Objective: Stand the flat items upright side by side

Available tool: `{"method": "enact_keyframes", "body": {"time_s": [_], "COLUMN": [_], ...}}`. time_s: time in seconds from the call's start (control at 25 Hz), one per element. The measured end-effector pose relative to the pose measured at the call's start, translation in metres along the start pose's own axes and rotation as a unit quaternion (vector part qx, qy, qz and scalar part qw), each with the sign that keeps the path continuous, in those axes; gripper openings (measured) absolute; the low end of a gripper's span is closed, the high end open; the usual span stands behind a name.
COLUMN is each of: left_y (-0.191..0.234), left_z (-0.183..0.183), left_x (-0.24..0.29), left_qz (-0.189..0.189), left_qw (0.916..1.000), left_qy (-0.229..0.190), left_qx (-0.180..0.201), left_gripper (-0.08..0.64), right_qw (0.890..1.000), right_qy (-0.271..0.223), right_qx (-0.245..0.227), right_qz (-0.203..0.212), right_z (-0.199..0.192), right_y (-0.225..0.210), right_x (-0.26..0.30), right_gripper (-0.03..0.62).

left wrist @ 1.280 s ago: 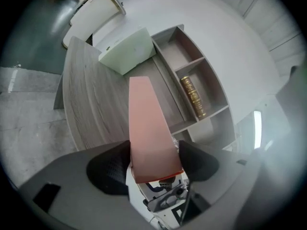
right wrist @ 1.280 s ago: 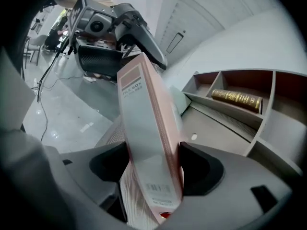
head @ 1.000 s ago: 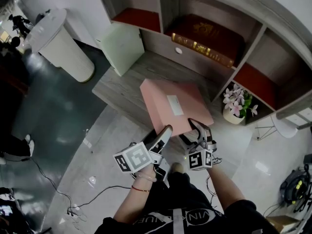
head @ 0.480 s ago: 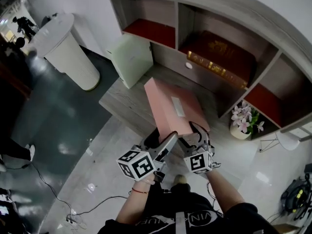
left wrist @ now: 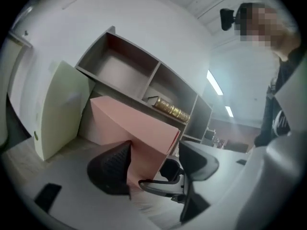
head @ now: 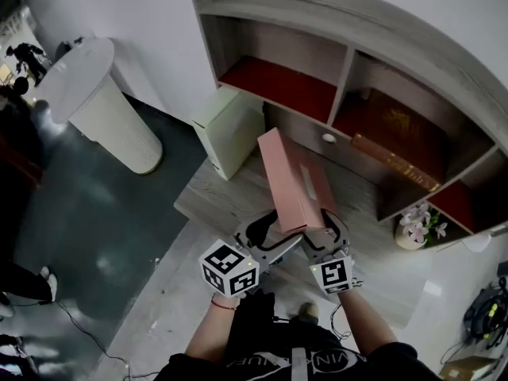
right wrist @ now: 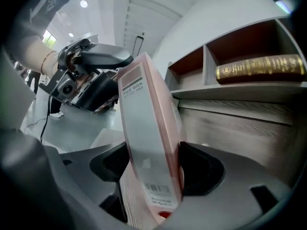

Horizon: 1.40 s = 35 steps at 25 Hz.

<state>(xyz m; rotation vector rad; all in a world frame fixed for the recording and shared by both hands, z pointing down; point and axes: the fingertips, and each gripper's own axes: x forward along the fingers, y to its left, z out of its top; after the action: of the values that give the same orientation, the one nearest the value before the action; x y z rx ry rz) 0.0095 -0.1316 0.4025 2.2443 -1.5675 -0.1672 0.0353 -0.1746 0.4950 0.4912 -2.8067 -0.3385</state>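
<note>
Head view: the pink file box point(head: 295, 182), flat a second ago, now tilts up on edge above the grey ledge point(head: 226, 199), beside the pale green box point(head: 230, 129). Left gripper view: the left gripper point(left wrist: 156, 152), jaws just closing, pinches its corner. Right gripper view: the right gripper point(right wrist: 156, 164) clamps its labelled spine.

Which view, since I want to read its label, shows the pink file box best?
The right gripper view: the pink file box sits in the right claw, its spine label facing the camera, print and barcode visible. The head view shows that label as a small pale strip; the left gripper view shows only plain pink sides.
</note>
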Motion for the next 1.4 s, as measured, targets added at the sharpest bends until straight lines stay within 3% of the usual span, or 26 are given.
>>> {"method": "enact_keyframes", "body": {"time_s": [0.16, 0.64, 0.96, 1.24, 1.4], "left_y": [0.029, 0.100, 0.132, 0.145, 0.156], "left_z": [0.016, 0.065, 0.092, 0.076, 0.074], "left_x": [-0.002, -0.010, -0.009, -0.017, -0.029], "left_qz": [-0.008, -0.036, -0.055, -0.065, -0.058], "left_qw": [0.9995, 0.9987, 0.9973, 0.9953, 0.9970], "left_qy": [0.010, -0.014, -0.026, 0.011, -0.001], "left_qx": [0.029, 0.033, 0.041, 0.071, 0.051], "left_gripper": [0.302, 0.282, 0.278, 0.247, 0.225], "right_qw": [1.000, 0.993, 0.975, 0.957, 0.951], "right_qy": [-0.004, -0.009, -0.039, -0.065, -0.060], "right_qx": [0.019, 0.084, 0.151, 0.216, 0.232], "right_qz": [-0.013, -0.086, -0.160, -0.184, -0.195], "right_z": [0.011, 0.045, 0.063, 0.073, 0.072], "right_y": [0.000, 0.009, 0.009, 0.007, 0.009], "right_x": [0.031, 0.108, 0.153, 0.187, 0.204], "right_gripper": [0.339, 0.334, 0.331, 0.333, 0.333]}}
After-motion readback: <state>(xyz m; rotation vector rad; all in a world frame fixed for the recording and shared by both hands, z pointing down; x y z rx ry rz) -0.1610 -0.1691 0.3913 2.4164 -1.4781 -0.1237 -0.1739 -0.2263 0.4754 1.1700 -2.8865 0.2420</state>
